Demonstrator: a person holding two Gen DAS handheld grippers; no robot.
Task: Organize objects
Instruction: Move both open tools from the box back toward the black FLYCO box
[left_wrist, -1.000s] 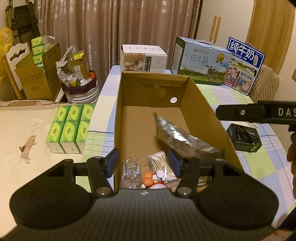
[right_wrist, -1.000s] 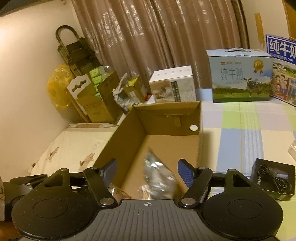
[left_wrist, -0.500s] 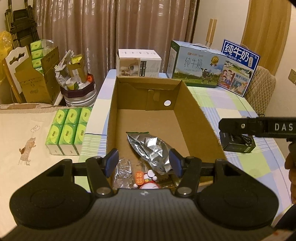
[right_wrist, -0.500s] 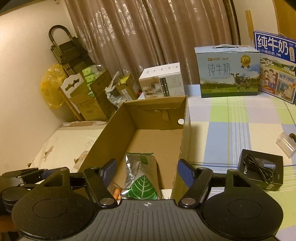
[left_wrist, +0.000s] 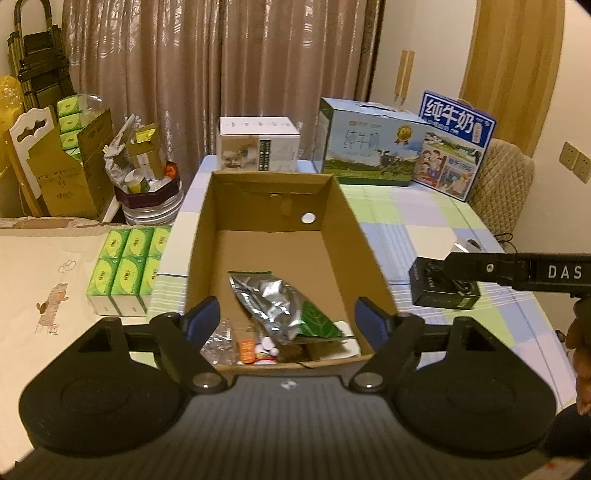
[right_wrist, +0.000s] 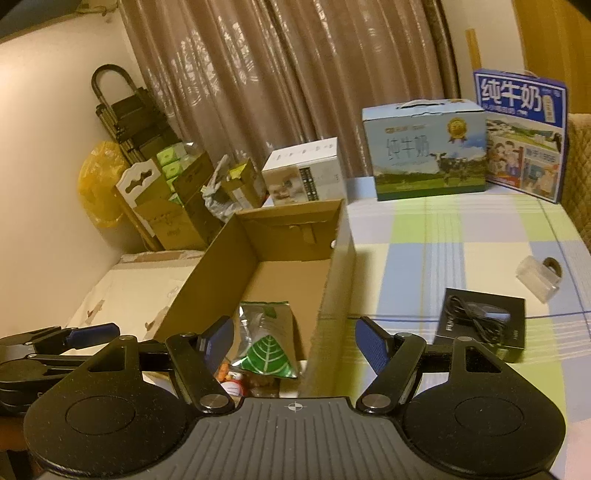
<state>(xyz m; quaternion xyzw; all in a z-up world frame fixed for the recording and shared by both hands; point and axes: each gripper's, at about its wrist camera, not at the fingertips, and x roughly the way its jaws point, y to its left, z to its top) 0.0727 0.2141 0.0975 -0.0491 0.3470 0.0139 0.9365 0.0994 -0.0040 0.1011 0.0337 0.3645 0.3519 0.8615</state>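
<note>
Both tongs hang empty, left tongs opening above cardboard box.

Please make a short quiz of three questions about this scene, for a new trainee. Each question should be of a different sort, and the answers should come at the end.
1. True or false: the silver foil bag lies inside the cardboard box.
2. Multiple choice: where is the small black box with the coiled cable on top? A) inside the cardboard box; B) on the checked tablecloth, outside the cardboard box; C) on top of a milk carton.
3. Short answer: is the right gripper holding anything?

Key
1. True. It rests on the box floor among other small items.
2. B.
3. No. Its jaws stand apart with nothing between them.
</note>
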